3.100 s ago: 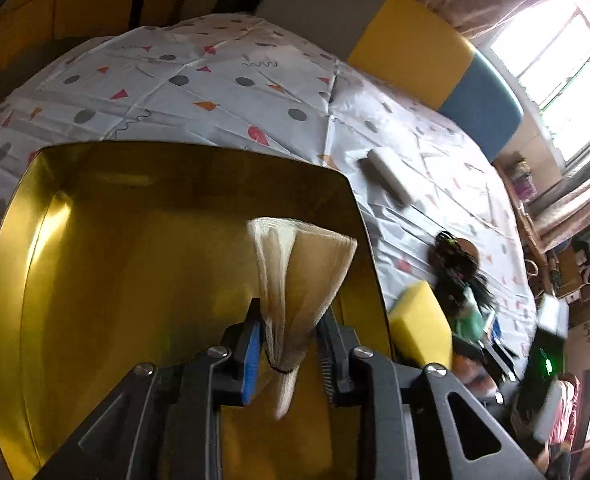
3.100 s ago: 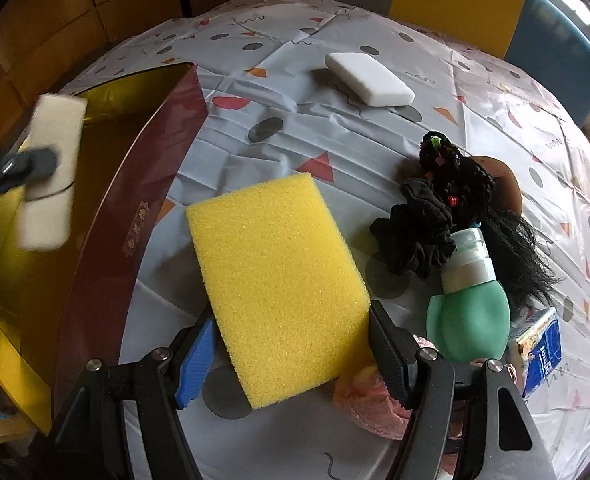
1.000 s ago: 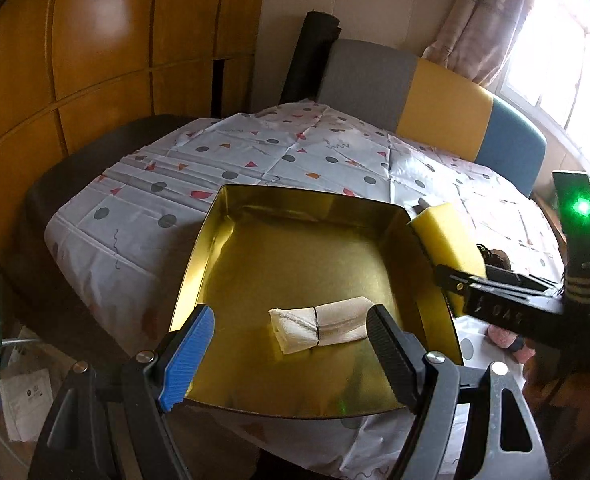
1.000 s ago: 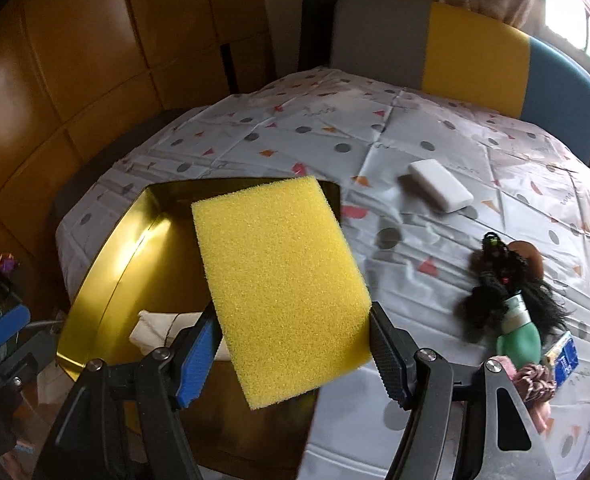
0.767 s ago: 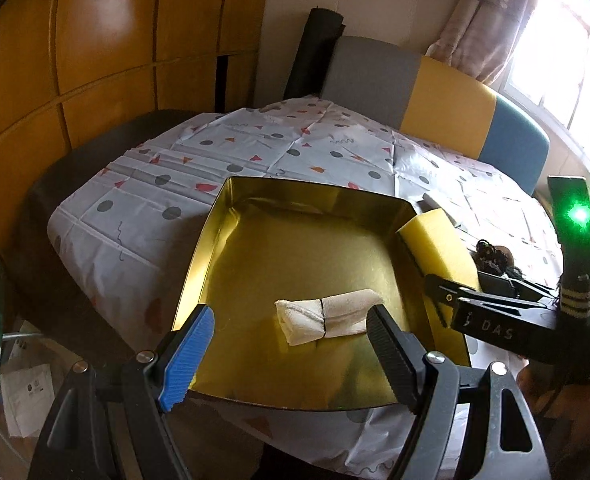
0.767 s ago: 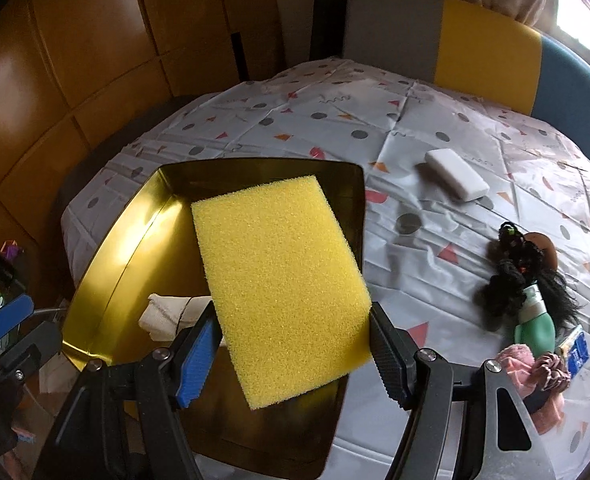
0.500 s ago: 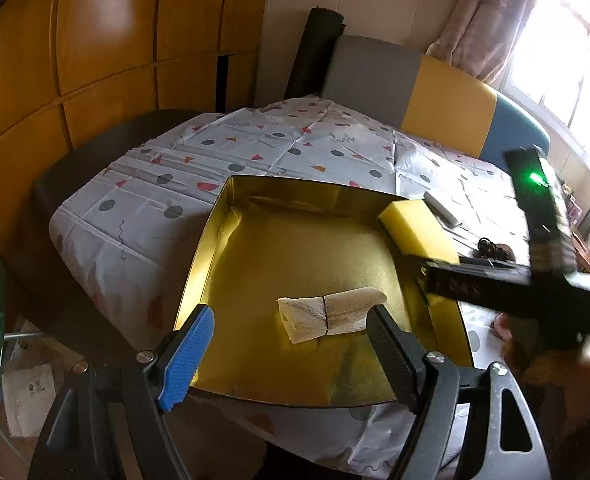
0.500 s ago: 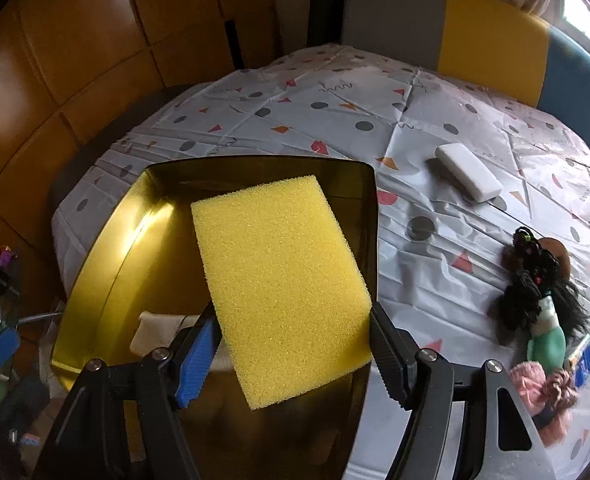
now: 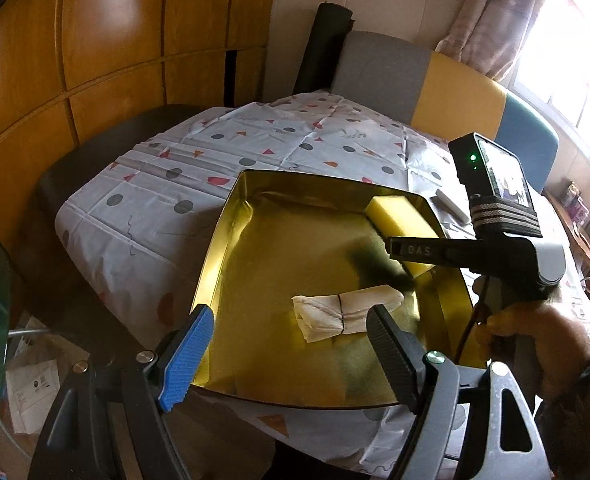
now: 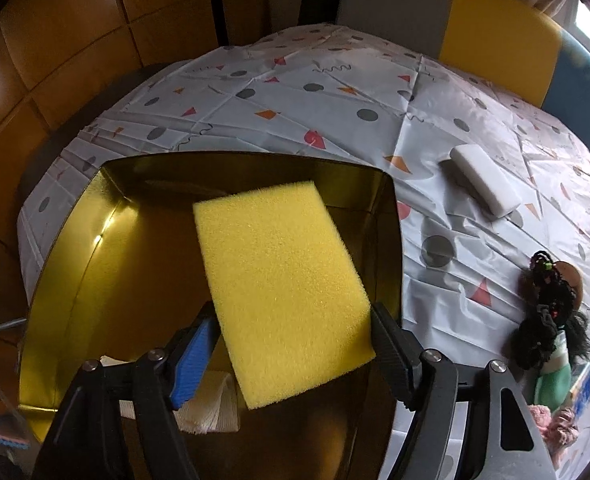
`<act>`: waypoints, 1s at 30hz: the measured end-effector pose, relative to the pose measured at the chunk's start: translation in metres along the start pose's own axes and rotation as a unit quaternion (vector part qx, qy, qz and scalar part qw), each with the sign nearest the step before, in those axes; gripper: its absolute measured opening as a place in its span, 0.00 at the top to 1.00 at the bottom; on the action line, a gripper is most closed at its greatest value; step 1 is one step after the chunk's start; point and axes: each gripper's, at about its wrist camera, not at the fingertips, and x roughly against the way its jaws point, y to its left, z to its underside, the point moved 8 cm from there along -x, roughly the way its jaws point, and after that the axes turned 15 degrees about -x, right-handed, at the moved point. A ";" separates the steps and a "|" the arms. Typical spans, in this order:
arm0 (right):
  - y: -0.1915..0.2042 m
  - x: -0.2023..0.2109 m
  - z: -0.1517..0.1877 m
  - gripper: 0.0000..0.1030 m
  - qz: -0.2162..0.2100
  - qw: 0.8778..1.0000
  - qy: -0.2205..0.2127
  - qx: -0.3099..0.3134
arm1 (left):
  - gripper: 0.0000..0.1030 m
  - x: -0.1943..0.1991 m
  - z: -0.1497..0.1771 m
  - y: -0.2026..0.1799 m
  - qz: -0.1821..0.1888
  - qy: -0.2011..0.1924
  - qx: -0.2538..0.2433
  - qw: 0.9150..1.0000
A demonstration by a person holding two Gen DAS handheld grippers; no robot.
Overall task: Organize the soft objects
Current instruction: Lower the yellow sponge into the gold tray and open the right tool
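Presently the yellow sponge (image 10: pixel 279 280) is seen between the fingers of the right gripper (image 10: pixel 293 316), tilted, with its far end over the far right corner of the gold tray (image 10: pixel 75 240). The blue pad is against the sponge's left edge and the black pad against its right corner; these jaws have just been opening, yet both pads are seen touching the foam, so it is noted as pinched. From the left wrist view the sponge (image 9: pixel 395 210) is seen low inside the tray (image 9: pixel 223 240), close to the right wall; whether it rests on the floor cannot be told, as the right gripper (image 9: pixel 387 258) is blurred there. A person's hand (image 9: pixel 535 340) is wrapped round that gripper's handle. A rolled cloth (image 9: pixel 347 312), tied at the middle, lies on the tray floor near the near edge, and is partly covered by the fingers in the right wrist view (image 10: pixel 211 412). The left gripper (image 9: pixel 291 314) is held over the tray's near edge with its fingers spread wide and nothing between the pads. The tray sits on a patterned tablecloth (image 10: pixel 335 80). To the right, well apart from the tray, a white block (image 10: pixel 485 184) lies on the cloth; nearer and further right are a dark hair-like bundle (image 10: pixel 551 320), a green bottle (image 10: pixel 551 380) and something pink (image 10: pixel 555 428). A grey, yellow and blue seat back (image 9: pixel 455 92) is noted beyond the table.
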 end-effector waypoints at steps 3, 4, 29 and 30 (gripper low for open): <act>0.001 -0.003 0.001 0.14 -0.001 1.000 0.000 0.004 | 0.22 0.000 0.001 0.003 -0.003 0.001 0.004 1.000; 0.001 -0.001 0.003 0.12 -0.008 1.000 0.001 0.003 | 0.22 0.000 0.002 0.003 -0.005 0.002 0.005 1.000; -0.170 0.141 0.012 0.03 0.028 0.983 -0.168 -0.069 | 0.25 0.007 -0.016 -0.061 0.069 -0.002 -0.043 0.997; -0.186 0.146 0.012 0.02 0.032 0.981 -0.174 -0.079 | 0.26 0.006 -0.021 -0.068 0.077 -0.001 -0.048 0.996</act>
